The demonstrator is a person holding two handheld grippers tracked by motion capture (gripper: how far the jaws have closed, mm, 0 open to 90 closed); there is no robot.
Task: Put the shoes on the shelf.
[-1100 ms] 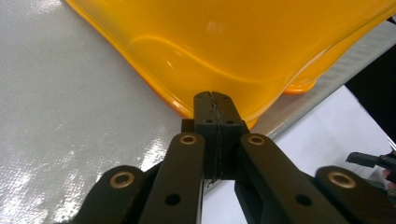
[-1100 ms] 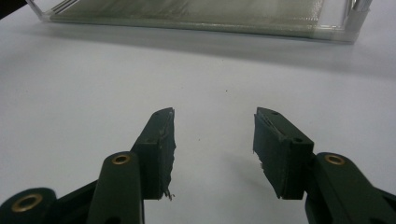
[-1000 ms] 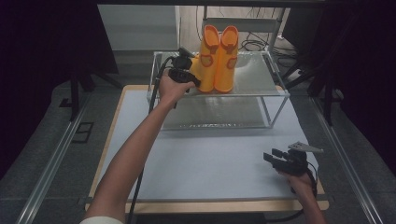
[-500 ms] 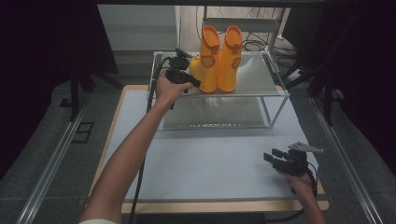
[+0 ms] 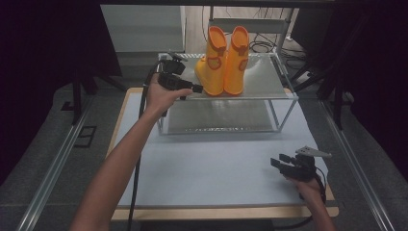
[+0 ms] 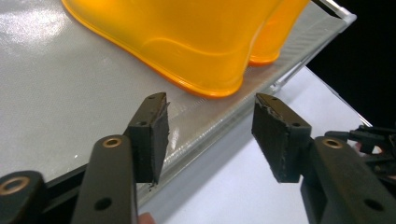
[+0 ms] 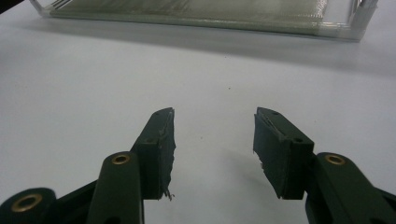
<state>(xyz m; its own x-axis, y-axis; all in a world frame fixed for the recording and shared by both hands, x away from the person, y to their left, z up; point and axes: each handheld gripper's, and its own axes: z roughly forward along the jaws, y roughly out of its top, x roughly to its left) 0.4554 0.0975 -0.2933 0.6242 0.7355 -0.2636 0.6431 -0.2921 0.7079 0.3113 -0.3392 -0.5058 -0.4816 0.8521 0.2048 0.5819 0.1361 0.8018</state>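
Boots point(image 5: 224, 62), two orange rubber ones, stand upright side by side on the top shelf of a clear two-level rack point(image 5: 284, 91) at about twelve o'clock on the table point(image 5: 211, 163). Their toes face the near edge of the shelf, and the pair touch each other along their inner sides. In the left gripper view the nearer boot's point(image 6: 187, 42) toe and sole rim rest on the shelf's pale top, just short of its front edge.

At about ten o'clock from the table's middle, the left gripper point(image 5: 192, 89) hangs at the shelf's near left corner, its tips just beside the left boot's toe but apart from it. Its jaws have just been opening and now stand wide, released, with nothing between the pads point(image 6: 152, 135); through the gap show the shelf edge and the white tabletop below. A dark cable point(image 5: 137, 163) trails from it down along the forearm.

At about four o'clock, well apart from the rack, the right gripper point(image 5: 279, 161) sits low over the white tabletop, pointing towards nine o'clock. Its jaws are spread apart as well, gripping nothing, with bare table between its pads point(image 7: 161, 149). The rack's lower shelf point(image 7: 201, 14) lies beyond them at twelve o'clock in the right gripper view.
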